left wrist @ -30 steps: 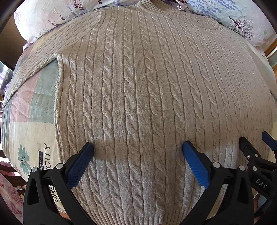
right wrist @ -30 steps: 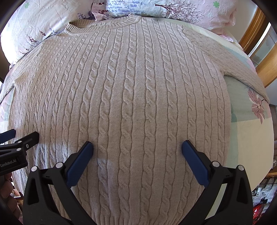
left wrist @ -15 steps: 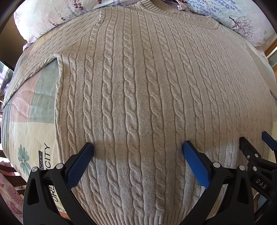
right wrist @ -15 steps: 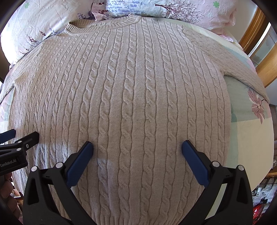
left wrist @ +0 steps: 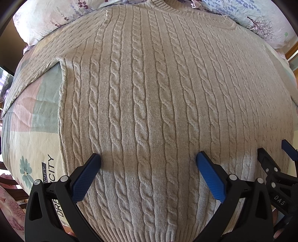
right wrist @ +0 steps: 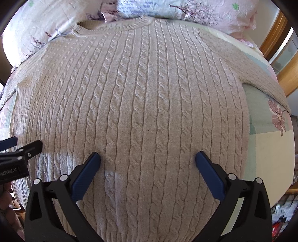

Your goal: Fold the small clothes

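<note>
A beige cable-knit sweater [left wrist: 149, 96] lies flat, front up, on the bed, collar at the far end and hem nearest me; it also fills the right wrist view [right wrist: 141, 104]. Its sleeves spread out to the left [left wrist: 37, 61] and to the right [right wrist: 260, 78]. My left gripper [left wrist: 148, 162] hovers open and empty above the lower left part of the body. My right gripper [right wrist: 148, 161] hovers open and empty above the lower right part. Each gripper shows at the edge of the other's view, the right one [left wrist: 270, 160] and the left one [right wrist: 22, 149].
The sweater rests on a patterned quilt [left wrist: 37, 134] with flower prints [right wrist: 278, 117]. Floral pillows [right wrist: 195, 13] lie beyond the collar. A wooden frame [right wrist: 279, 42] stands at the far right. The bed's edge drops away at the lower right [right wrist: 283, 201].
The right wrist view has shifted slightly, with the sweater's collar now a little lower in the frame. The left gripper has not visibly moved. Both stay open.
</note>
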A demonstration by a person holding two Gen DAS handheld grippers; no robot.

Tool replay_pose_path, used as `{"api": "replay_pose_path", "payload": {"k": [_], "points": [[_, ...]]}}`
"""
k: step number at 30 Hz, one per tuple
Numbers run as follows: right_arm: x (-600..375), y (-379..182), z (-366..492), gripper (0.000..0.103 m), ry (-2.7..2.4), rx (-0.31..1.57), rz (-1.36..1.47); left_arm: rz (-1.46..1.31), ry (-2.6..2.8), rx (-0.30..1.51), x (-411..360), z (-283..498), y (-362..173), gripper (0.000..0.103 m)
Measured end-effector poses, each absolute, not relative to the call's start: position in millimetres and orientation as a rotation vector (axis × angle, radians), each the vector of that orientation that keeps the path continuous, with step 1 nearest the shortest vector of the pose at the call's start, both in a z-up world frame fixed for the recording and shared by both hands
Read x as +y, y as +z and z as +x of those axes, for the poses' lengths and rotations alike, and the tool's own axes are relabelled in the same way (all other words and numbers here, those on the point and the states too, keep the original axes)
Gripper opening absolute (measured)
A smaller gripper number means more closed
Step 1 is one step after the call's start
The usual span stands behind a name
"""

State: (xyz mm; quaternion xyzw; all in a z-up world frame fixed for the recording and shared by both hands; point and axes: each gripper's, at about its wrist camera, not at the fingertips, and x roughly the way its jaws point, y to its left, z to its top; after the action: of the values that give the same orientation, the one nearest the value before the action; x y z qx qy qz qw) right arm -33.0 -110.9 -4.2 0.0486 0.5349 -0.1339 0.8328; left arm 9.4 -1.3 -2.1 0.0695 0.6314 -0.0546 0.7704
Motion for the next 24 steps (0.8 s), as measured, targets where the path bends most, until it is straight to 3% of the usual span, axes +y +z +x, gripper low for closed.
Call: {"api": "replay_pose_path", "payload": {"k": [5,7,9,10,15,20,22,24], "points": [[-232,42,-64,0.099,-0.426,0.897,0.402,0.152,-0.125,1.331,0,4,-1,0.102],[-312,54,-92,0.091,-0.542,0.761,0.638,0.153,-0.128,1.29,1,-2,0,0.102],[-394,53,-126,0.062,-0.647,0.633,0.886,0.153,-0.144,1.247,2,-8,1,0.102],[-425,51,-141,0.056,-0.699,0.58,0.965,0.148,-0.163,1.226,4,-10,3,0.102],[-524,28,-186,0.046,-0.818,0.459,1.224,-0.082,-0.205,1.173,38,-1,23,0.102],[-544,19,-192,0.038,-0.812,0.433,1.239,-0.189,-0.074,1.051,83,10,43,0.102],[-548,15,-192,0.032,-0.814,0.391,1.269,-0.193,-0.031,1.037,99,15,45,0.102],[-552,10,-196,0.014,-0.832,0.366,1.298,-0.238,0.005,1.0,122,15,49,0.102]]}}
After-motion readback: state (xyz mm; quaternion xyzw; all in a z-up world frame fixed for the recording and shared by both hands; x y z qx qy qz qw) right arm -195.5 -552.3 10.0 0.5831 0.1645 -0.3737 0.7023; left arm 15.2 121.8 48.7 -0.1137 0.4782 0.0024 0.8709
